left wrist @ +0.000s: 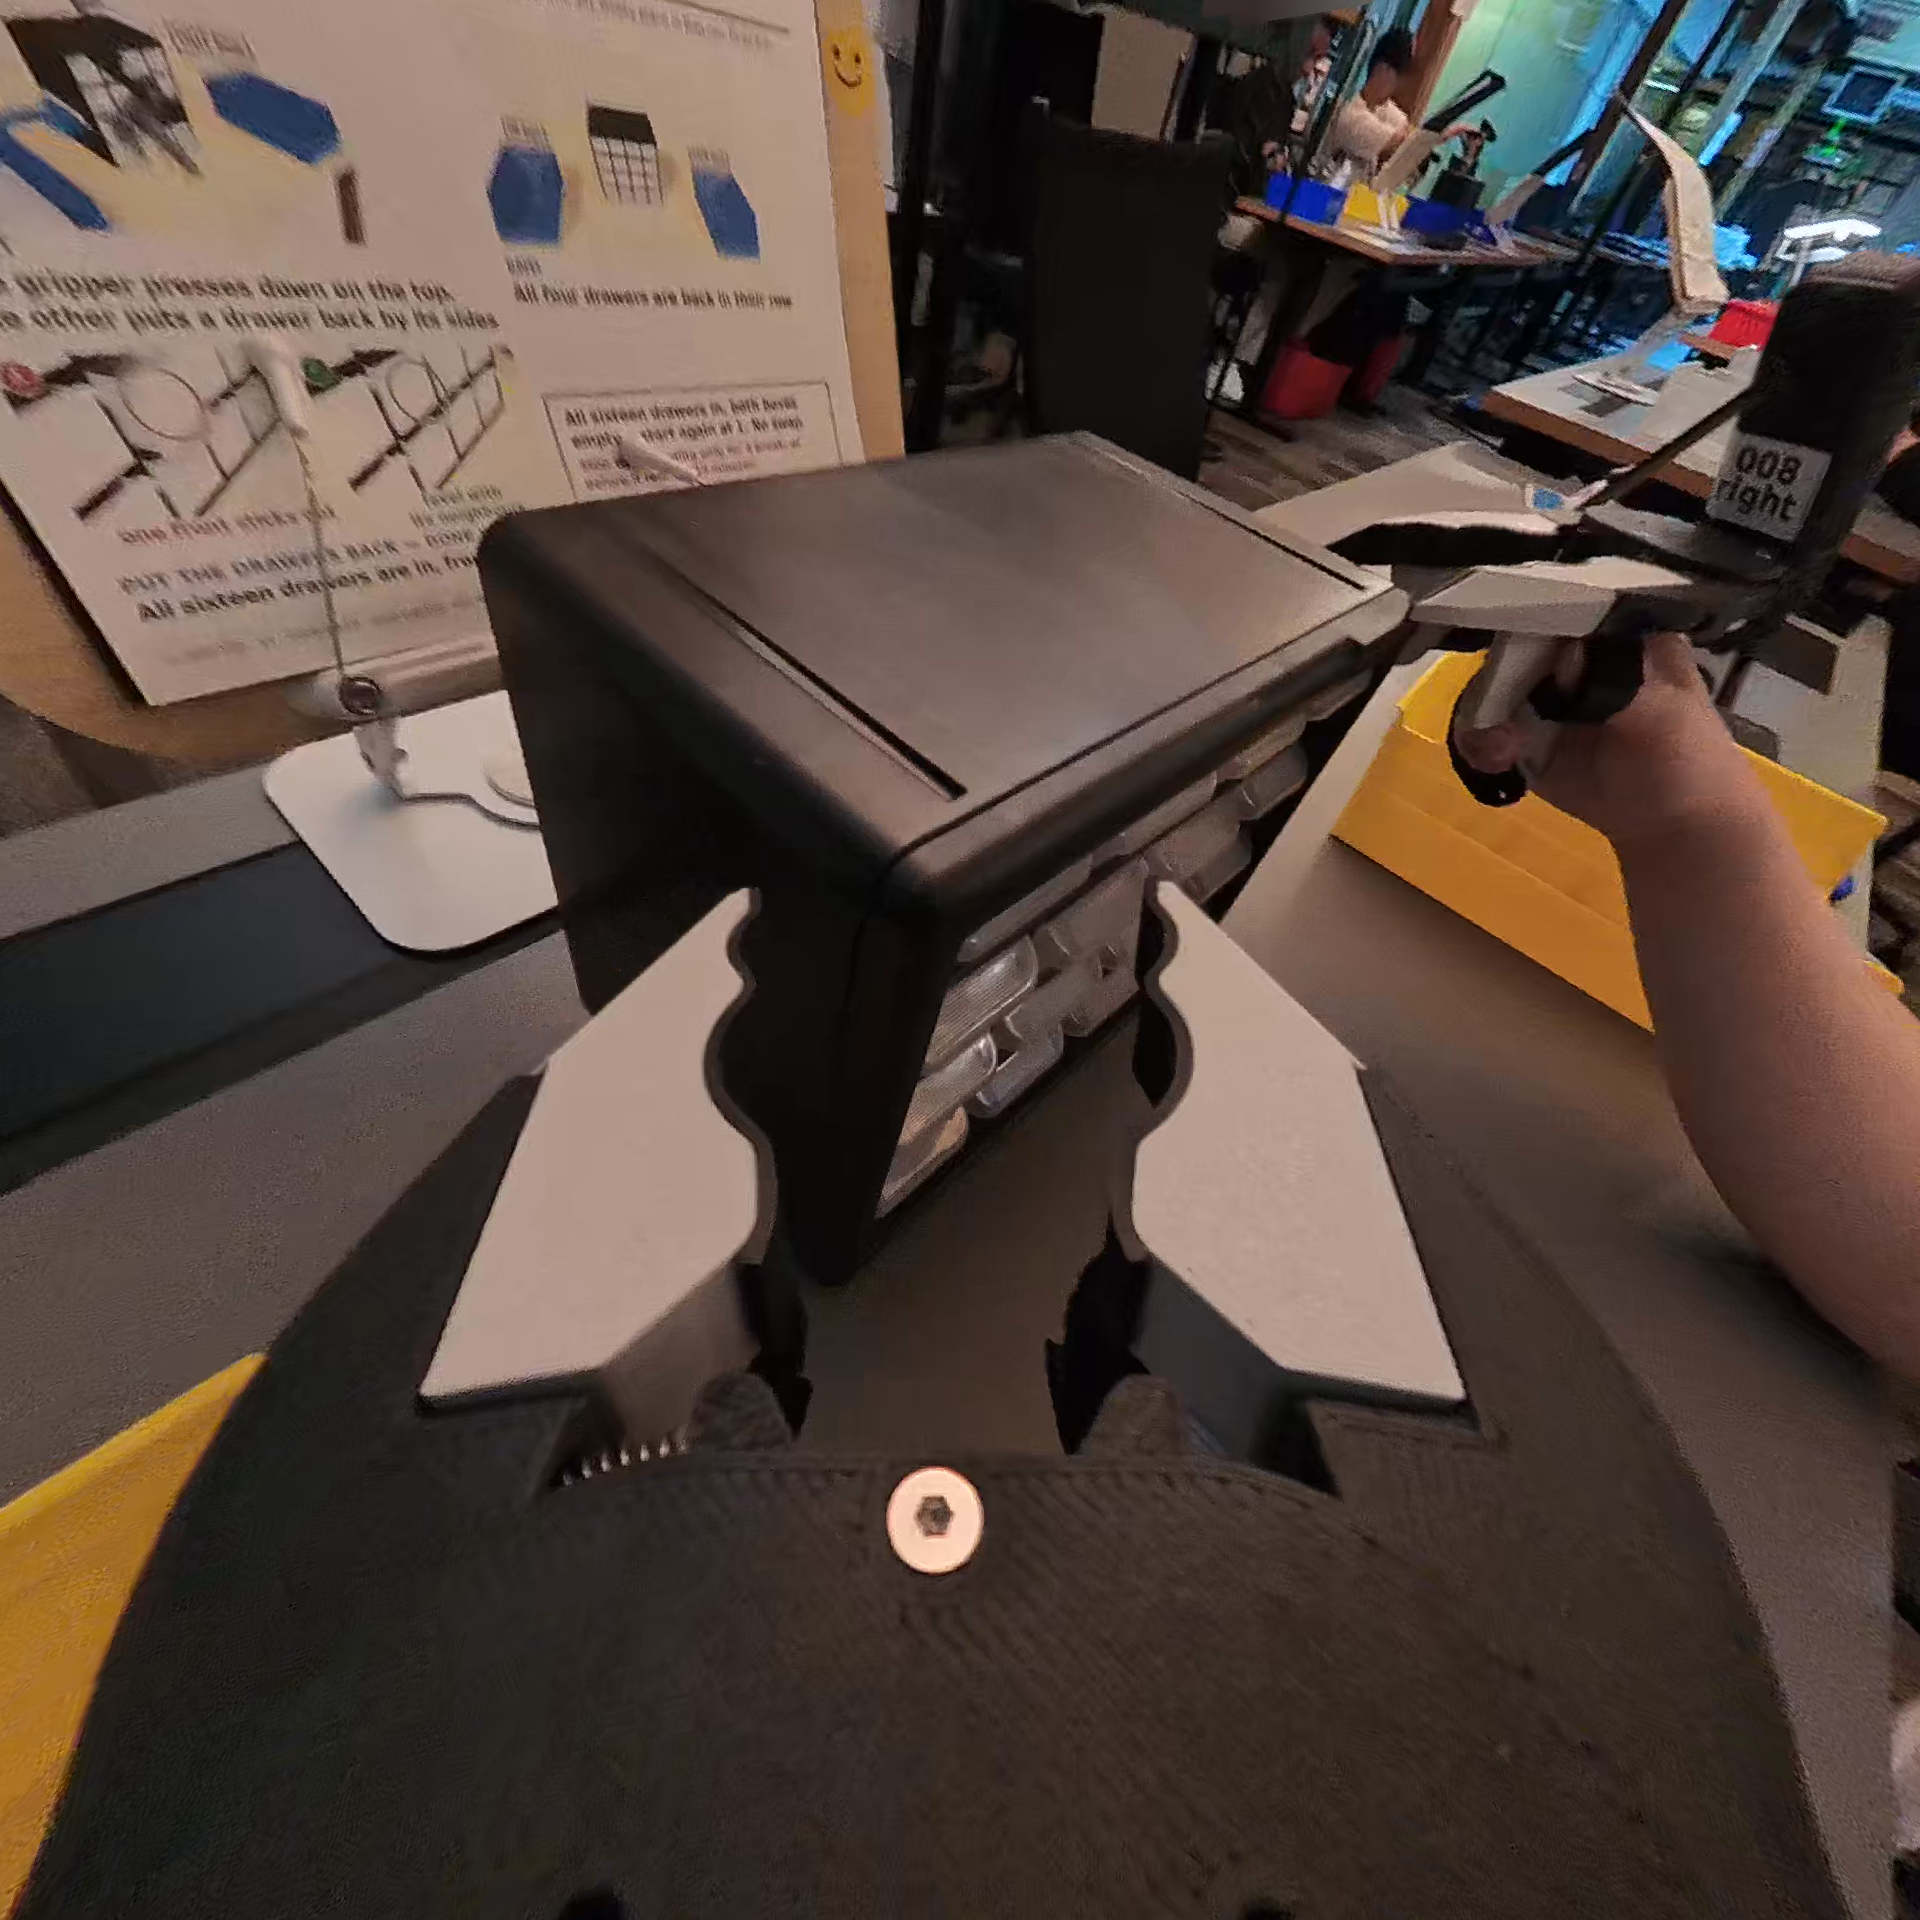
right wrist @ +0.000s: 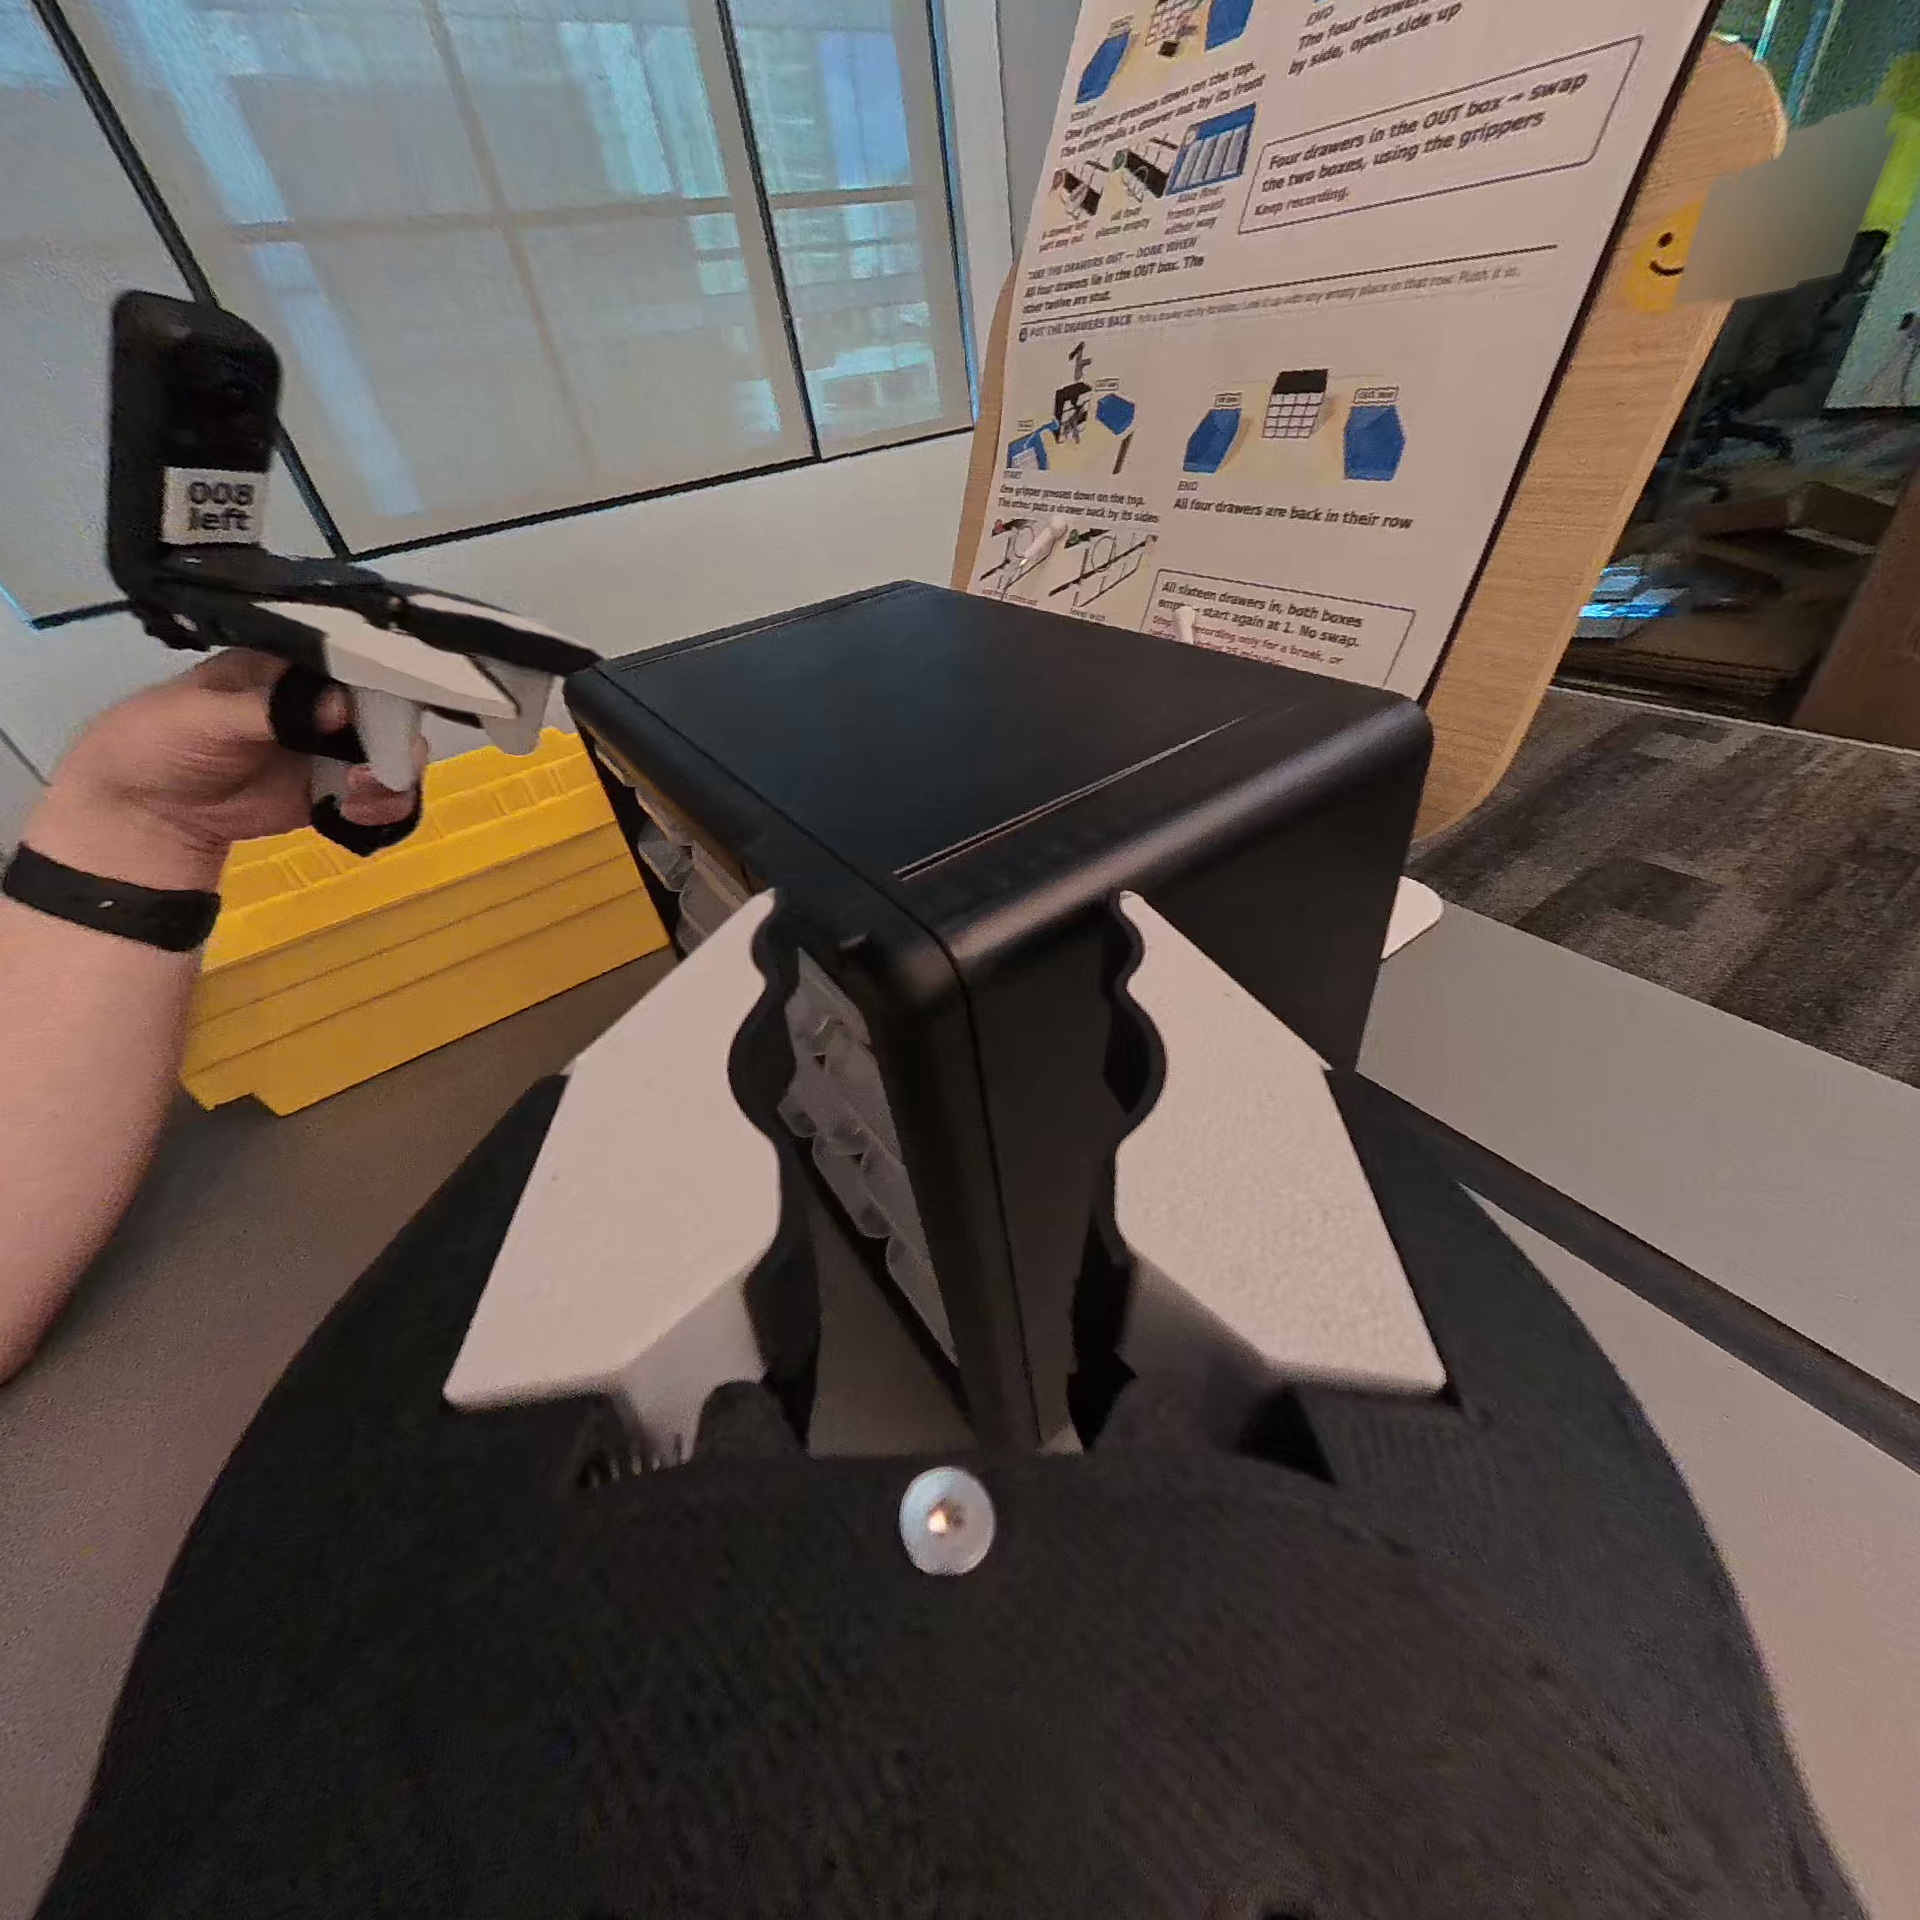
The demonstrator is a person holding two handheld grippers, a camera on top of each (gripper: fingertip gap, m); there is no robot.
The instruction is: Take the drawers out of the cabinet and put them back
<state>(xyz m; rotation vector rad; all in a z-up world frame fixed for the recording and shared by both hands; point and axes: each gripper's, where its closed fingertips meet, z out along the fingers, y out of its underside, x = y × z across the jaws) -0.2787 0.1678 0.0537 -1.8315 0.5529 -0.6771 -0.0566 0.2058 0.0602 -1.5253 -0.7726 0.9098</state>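
A black cabinet [left wrist: 935,644] stands on the grey table with small clear drawers [left wrist: 997,1018] in its front. My left gripper [left wrist: 956,899] is open, its fingers pointing at the cabinet's front left corner, just below the top edge. My right gripper [right wrist: 948,904] is open, and the cabinet's [right wrist: 987,727] front right corner edge shows between its fingers. The drawers [right wrist: 842,1101] show as a narrow strip by its left finger. Each gripper shows in the other's view, hand-held level with the cabinet top: the right gripper [left wrist: 1392,582] and the left gripper [right wrist: 540,686].
A yellow bin [left wrist: 1538,883] sits right of the cabinet and another yellow bin [right wrist: 416,925] left of it. An instruction board [left wrist: 416,312] on a white base [left wrist: 416,831] stands behind. A person's forearm [left wrist: 1787,1091] reaches in from the right.
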